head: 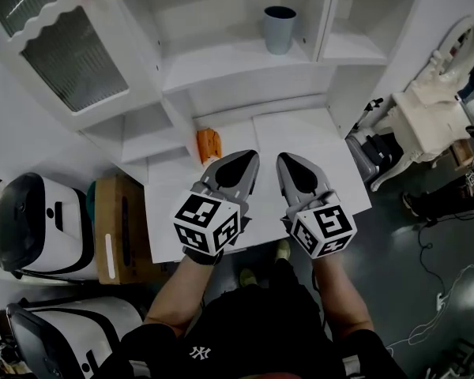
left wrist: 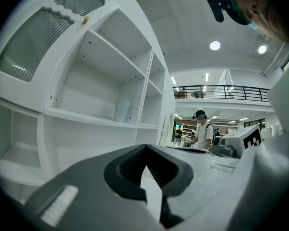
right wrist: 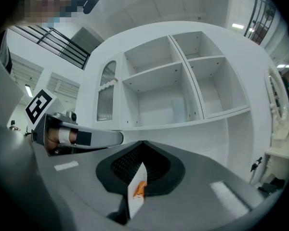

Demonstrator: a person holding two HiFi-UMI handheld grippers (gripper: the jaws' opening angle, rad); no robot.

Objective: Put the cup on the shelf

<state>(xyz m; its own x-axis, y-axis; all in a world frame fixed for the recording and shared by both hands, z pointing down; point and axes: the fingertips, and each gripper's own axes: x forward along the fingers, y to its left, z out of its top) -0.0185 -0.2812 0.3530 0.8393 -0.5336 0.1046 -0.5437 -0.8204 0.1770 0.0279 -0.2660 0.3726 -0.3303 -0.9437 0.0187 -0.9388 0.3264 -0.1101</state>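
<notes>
A grey-blue cup (head: pixel 279 28) stands upright on a middle shelf of the white shelf unit (head: pixel 237 61). It shows pale in the left gripper view (left wrist: pixel 121 109) and faint in the right gripper view (right wrist: pixel 179 110). Both grippers hover side by side over the white table (head: pixel 300 136), well below and in front of the cup. My left gripper (head: pixel 241 161) is shut with nothing between its jaws, as the left gripper view also shows (left wrist: pixel 145 149). My right gripper (head: pixel 288 163) (right wrist: pixel 142 143) is shut and empty too.
A small orange object (head: pixel 209 144) lies on the table just beyond the left gripper. The shelf's ribbed-glass door (head: pixel 71 50) stands open at the left. White machines (head: pixel 39 223) and a cardboard box (head: pixel 114 227) sit left; ornate white furniture (head: pixel 430 109) is right. A person (left wrist: pixel 202 131) stands far off.
</notes>
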